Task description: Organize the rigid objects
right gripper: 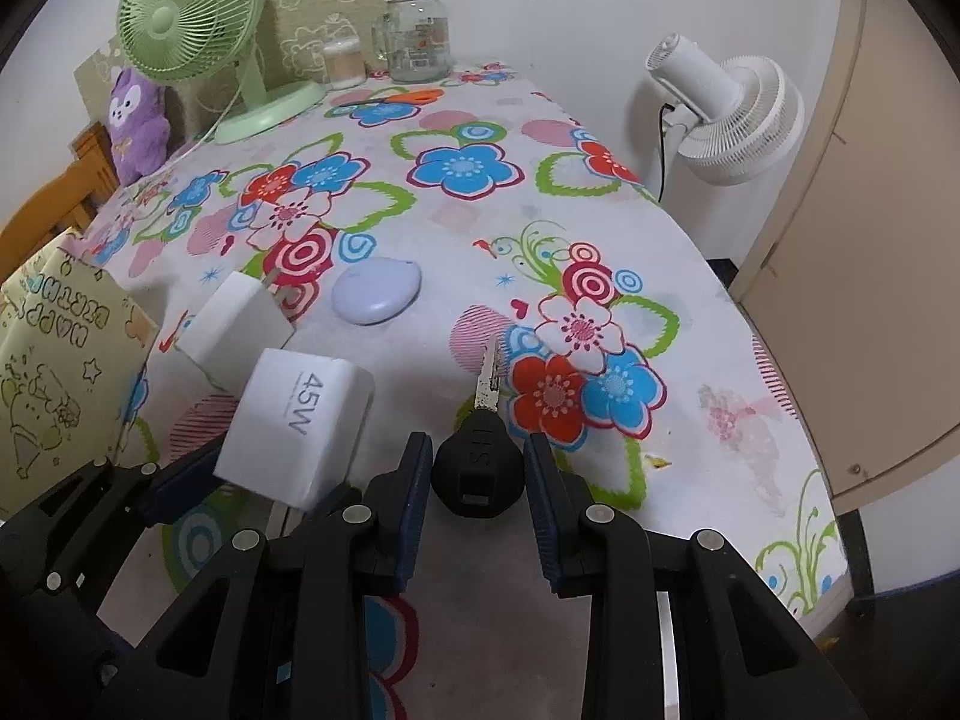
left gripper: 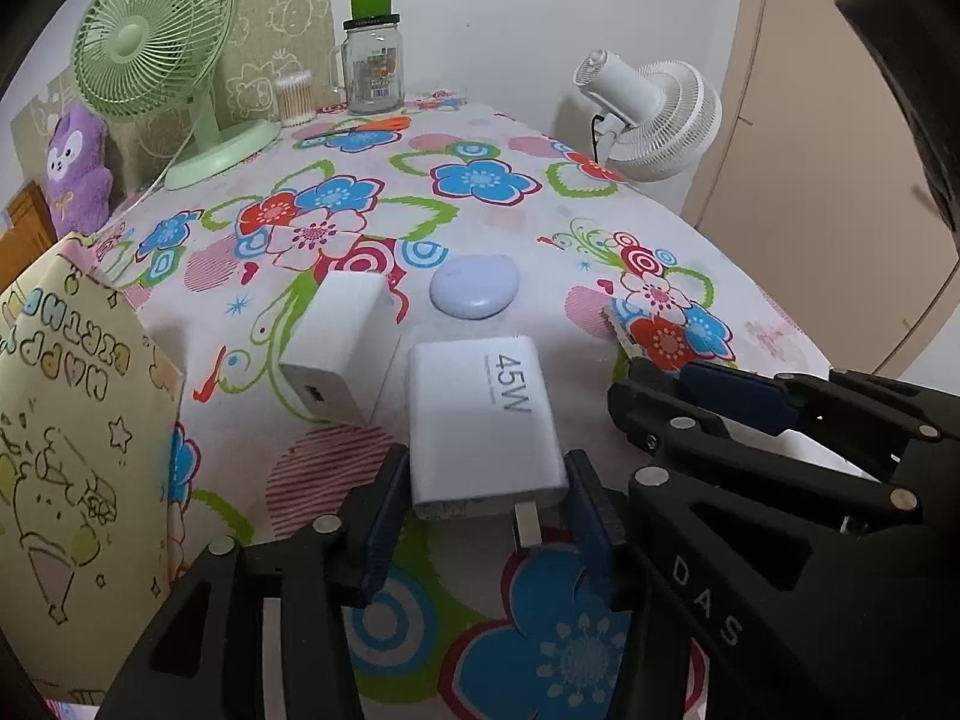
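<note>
The left gripper [left gripper: 486, 516] sits at the bottom centre of the left wrist view with the 45W charger [left gripper: 480, 420] between its blue pads. A thin gap seems to show on each side of the white body, so the jaws read as slack around it, not pressing. The charger lies flat on the flowered tablecloth [left gripper: 480, 180], prongs toward the camera, label up.

The right gripper [right gripper: 478, 474], at the bottom centre of its own view, is closed as far as it goes on the black head of a key [right gripper: 477, 468], whose metal blade points up the frame over a red flower.

Just above and left of the 45W charger lies a second white charger [left gripper: 339, 348], with a lilac earbud case [left gripper: 474, 288] to its upper right. A yellow birthday box [left gripper: 72, 420] fills the left edge of the frame, probably the place for these items.

If the charger is being set down here, the sound way is to widen the jaws fully before lifting, then draw straight back so neither pad drags it or nudges the neighbouring charger. The right hand should hold steady meanwhile; the two grippers are close together.
</note>
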Tool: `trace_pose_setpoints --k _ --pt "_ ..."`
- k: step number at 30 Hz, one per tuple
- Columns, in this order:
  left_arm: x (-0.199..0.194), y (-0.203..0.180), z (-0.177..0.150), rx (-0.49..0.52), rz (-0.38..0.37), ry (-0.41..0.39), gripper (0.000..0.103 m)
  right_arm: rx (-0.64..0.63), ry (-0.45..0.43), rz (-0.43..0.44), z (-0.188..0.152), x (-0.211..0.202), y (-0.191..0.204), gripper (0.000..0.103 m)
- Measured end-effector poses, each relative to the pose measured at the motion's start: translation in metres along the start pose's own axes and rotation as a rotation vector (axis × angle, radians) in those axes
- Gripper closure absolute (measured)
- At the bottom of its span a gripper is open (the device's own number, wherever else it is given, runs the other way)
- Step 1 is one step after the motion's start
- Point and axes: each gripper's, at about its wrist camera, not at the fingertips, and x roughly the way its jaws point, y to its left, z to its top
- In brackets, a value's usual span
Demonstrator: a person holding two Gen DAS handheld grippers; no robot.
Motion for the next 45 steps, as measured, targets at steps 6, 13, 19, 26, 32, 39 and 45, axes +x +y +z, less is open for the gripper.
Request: trace_pose_setpoints --k 6,13,19,26,32,39,45 --pt "0.006 0.001 0.010 -0.023 0.007 -0.007 0.050 0.012 -0.007 -0.004 0.007 0.002 -0.007 0.069" --pt "0.005 0.000 0.011 -0.015 0.018 0.004 0.056 0.009 -0.005 -0.004 0.013 0.005 -0.007 0.069" --pt "-0.006 0.000 0.010 -0.009 0.016 -0.006 0.056 0.011 -0.019 -0.006 0.009 -0.005 -0.004 0.069" --pt "-0.029 0.001 0.008 -0.007 0.012 -0.034 0.056 0.000 -0.058 -0.015 0.005 -0.029 0.004 0.069" --pt "-0.050 0.003 0.007 -0.003 0.012 -0.058 0.056 -0.008 -0.092 -0.017 0.002 -0.051 0.012 0.069" --pt "-0.069 0.003 0.003 0.008 0.010 -0.080 0.055 -0.013 -0.117 -0.023 -0.001 -0.069 0.020 0.069" --pt "-0.082 0.007 0.002 0.008 0.018 -0.092 0.055 -0.019 -0.130 -0.018 -0.002 -0.081 0.027 0.069"
